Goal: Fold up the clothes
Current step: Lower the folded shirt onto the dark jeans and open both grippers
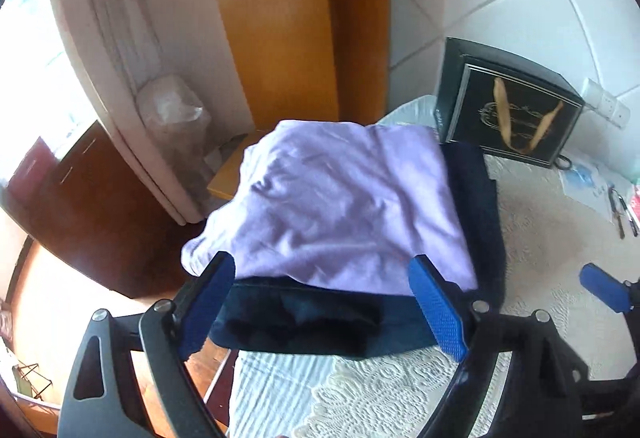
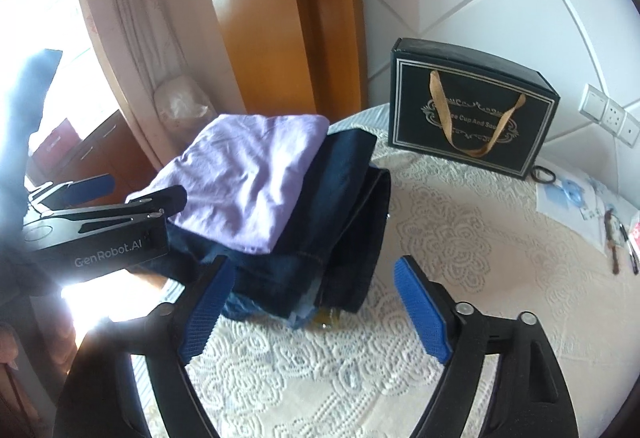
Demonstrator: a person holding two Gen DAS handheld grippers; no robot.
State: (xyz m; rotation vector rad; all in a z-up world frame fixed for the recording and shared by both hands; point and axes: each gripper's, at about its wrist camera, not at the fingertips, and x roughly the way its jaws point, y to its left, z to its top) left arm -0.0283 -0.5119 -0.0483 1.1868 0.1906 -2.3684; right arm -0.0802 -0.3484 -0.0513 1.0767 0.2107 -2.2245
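Note:
A folded lilac garment lies on top of folded dark blue jeans, stacked at the left edge of the lace-covered table. My left gripper is open at the stack's near left side; its blue pads flank the near edge of the lilac garment without pressing on it. My right gripper is open just before the near end of the jeans, nothing pinched; one of its pads shows in the left wrist view.
A black gift bag with gold handles stands at the back of the table. Papers and pens lie at the far right. Wall sockets, a wooden door and a lined bin stand beyond.

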